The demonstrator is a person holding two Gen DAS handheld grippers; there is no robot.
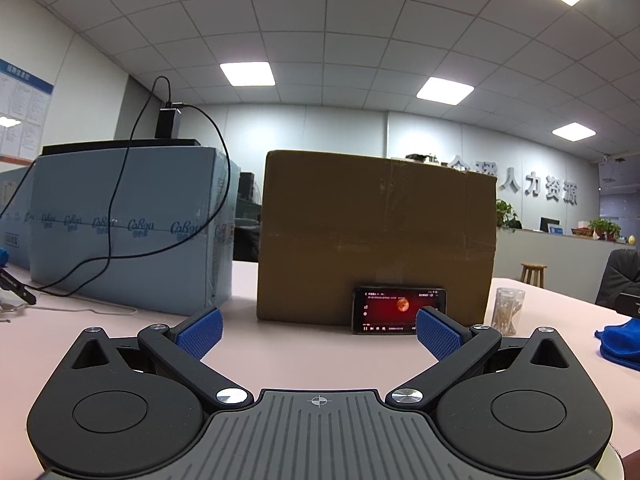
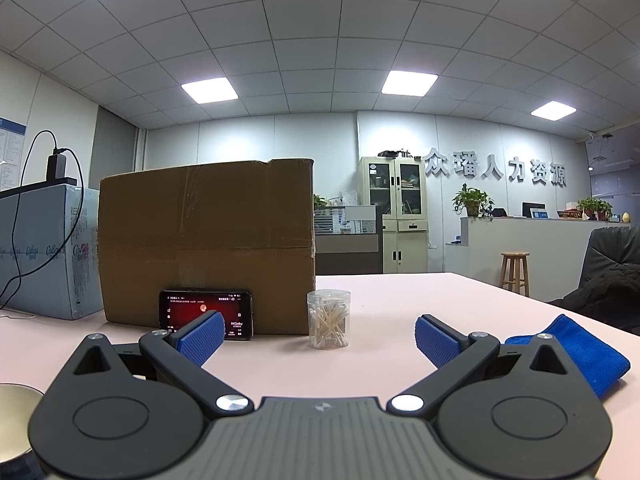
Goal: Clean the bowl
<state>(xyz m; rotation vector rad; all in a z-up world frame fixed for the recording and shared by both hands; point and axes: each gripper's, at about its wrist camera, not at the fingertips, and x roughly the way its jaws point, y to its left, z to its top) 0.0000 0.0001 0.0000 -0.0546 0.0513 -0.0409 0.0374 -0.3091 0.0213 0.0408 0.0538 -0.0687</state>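
Observation:
My left gripper (image 1: pixel 318 330) is open and empty, held low over the pink table (image 1: pixel 300 354). My right gripper (image 2: pixel 318 334) is open and empty too. The metal bowl (image 2: pixel 14 420) shows only as a pale rim at the bottom left of the right wrist view, mostly hidden behind the gripper body; a sliver of it (image 1: pixel 612 466) shows at the bottom right of the left wrist view. A folded blue cloth (image 2: pixel 576 356) lies on the table just right of my right gripper and also shows at the right edge of the left wrist view (image 1: pixel 620 344).
A brown cardboard box (image 1: pixel 376 236) stands ahead with a phone (image 1: pixel 398 311) leaning on it. A clear jar of cotton swabs (image 2: pixel 329 319) stands beside the phone. A light blue box (image 1: pixel 124 224) with black cables stands at the left. A black chair (image 2: pixel 608 276) is at the right.

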